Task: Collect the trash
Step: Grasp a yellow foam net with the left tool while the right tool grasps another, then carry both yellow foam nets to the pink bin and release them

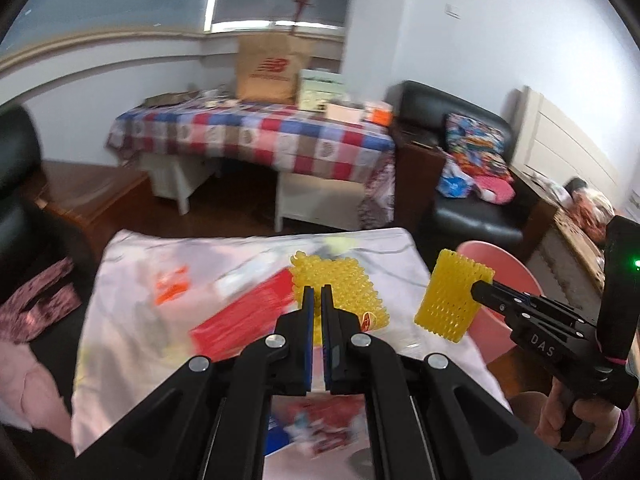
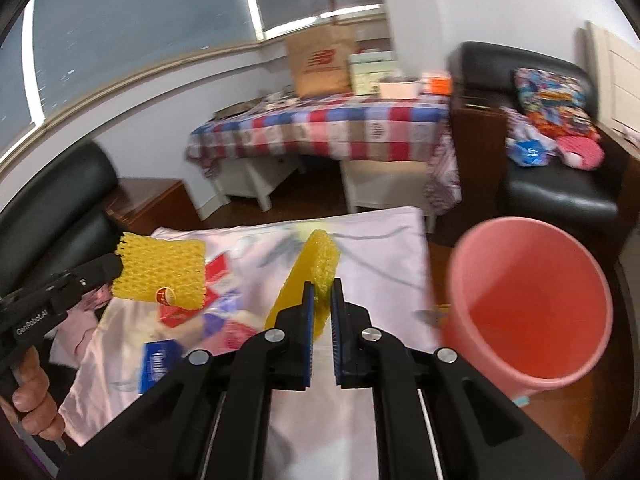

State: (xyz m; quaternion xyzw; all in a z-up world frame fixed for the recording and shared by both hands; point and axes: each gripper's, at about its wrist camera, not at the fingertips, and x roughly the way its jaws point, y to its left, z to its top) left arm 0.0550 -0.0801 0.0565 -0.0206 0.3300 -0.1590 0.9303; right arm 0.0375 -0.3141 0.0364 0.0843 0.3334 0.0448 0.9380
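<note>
Between each gripper's clenched jaws, a yellow foam net, pink bin nearby.

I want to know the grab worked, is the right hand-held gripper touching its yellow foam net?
Touching. In the right wrist view the right hand-held gripper pinches the yellow foam net between its blue pads; the left wrist view shows it held above the cloth.

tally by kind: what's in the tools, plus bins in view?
Yellow foam nets: 2, one in the left tool, one in the right tool
Pink bin: 1
Total: 3
The wrappers on the cloth are too blurred to count.
</note>
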